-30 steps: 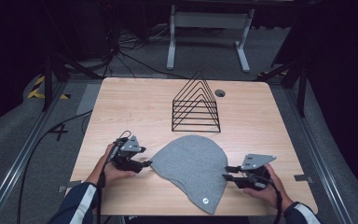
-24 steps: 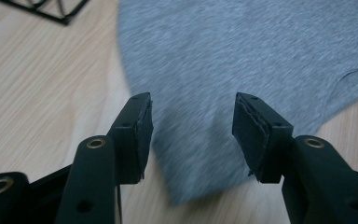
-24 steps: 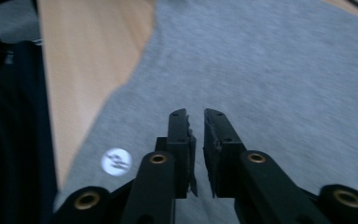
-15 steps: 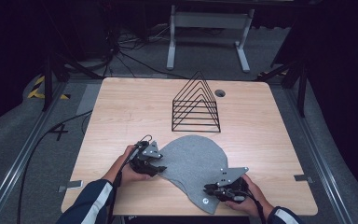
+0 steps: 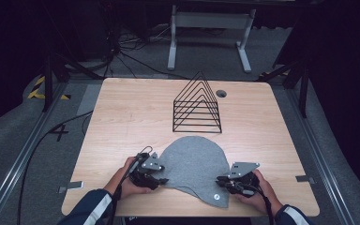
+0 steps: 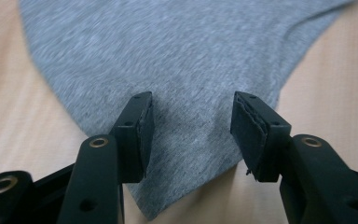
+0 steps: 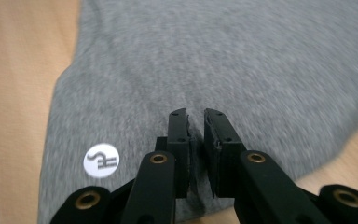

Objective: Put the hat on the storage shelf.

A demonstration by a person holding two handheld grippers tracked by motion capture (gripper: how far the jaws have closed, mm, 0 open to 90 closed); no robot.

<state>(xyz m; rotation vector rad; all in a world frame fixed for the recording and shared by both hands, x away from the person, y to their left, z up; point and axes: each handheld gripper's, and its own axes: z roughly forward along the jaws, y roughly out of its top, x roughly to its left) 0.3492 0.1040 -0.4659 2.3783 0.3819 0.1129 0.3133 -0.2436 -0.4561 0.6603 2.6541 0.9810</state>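
A grey beanie point(image 5: 194, 161) at the lower middle is pinched by the right gripper point(image 7: 196, 122); the left gripper point(image 6: 191, 116), jaws spread, straddles its corner.

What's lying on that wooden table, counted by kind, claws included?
Grey cloth hat: 1
Black wire rack: 1
Handheld claws: 2, left claw and right claw
Total: 4
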